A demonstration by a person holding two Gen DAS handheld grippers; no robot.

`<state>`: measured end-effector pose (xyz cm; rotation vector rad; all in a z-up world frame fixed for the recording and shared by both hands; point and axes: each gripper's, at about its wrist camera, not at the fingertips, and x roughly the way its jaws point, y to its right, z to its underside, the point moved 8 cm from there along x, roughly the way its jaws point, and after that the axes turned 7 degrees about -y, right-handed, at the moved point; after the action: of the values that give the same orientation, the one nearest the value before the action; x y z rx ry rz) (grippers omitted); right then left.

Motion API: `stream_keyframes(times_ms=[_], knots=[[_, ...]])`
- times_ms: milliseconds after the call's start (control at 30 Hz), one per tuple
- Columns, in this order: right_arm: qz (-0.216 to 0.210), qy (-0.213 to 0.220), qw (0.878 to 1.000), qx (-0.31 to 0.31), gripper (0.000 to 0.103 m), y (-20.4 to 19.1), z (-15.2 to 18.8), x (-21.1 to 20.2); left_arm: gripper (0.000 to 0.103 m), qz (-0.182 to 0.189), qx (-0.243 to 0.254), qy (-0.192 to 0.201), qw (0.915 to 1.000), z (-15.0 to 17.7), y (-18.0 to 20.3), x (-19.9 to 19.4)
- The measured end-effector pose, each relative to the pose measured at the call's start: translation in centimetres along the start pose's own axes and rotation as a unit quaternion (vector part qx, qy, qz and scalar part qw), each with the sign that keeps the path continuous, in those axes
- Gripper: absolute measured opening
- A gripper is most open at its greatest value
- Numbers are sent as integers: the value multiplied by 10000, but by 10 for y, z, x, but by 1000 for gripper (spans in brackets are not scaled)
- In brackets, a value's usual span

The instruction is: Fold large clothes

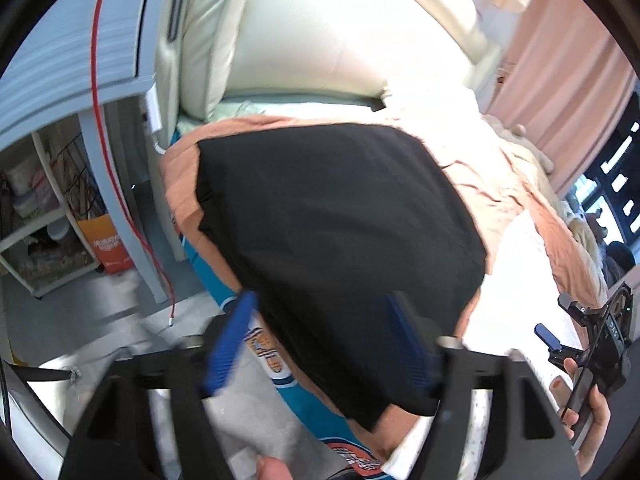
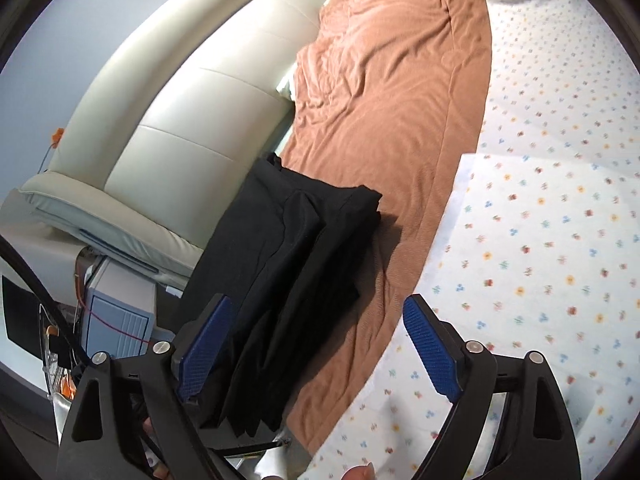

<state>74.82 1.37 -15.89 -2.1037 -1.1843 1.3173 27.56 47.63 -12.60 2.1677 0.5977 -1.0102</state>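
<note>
Left gripper [image 1: 324, 344] jaws spread wide, nothing pinched; the black garment [image 1: 336, 248] lies under and between the blue pads [image 1: 228, 344] but they don't press it. Right gripper [image 2: 320, 348] also wide open and empty, its left pad over the garment's near edge, its right pad over the floral sheet [image 2: 560, 200].

Left to right in the right wrist view: cream headboard [image 2: 180, 120], black garment [image 2: 288, 280] stacked in several layers, orange blanket [image 2: 400, 120], floral sheet. The garment sits on the blanket at the bed's side edge, close to the headboard.

Step, judged: fold looks finished or nearly so, both claws let go. Next move likely calls for squaring or flattening the stack, or fetching another piece; none in view.

Count: one black garment, two grippers, four blue pads, one blanket, one floral sheet.
</note>
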Motion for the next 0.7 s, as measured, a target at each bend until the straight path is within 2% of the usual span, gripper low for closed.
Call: stream_keyframes(times_ms=[33,133,267,333,700], knots=[[25,38,10000,-76,95,-2,3,-8,95,87,56,73,9999,1,8,-7],[147,181,9991,-354,103,-7,14,-34,97,211,204,223,9993,5,28,-27],[280,385,9968,-646,103,-12,26,-72,99,315,424,346,9980,12,53,-49],[301,485,9957,-728,103,-15,32,-91,103,417,513,422,9969,17,64,-60],[484,1013,9843,-1363,103,-23,85,-198,103,622,1225,788,9874,56,127,-116]])
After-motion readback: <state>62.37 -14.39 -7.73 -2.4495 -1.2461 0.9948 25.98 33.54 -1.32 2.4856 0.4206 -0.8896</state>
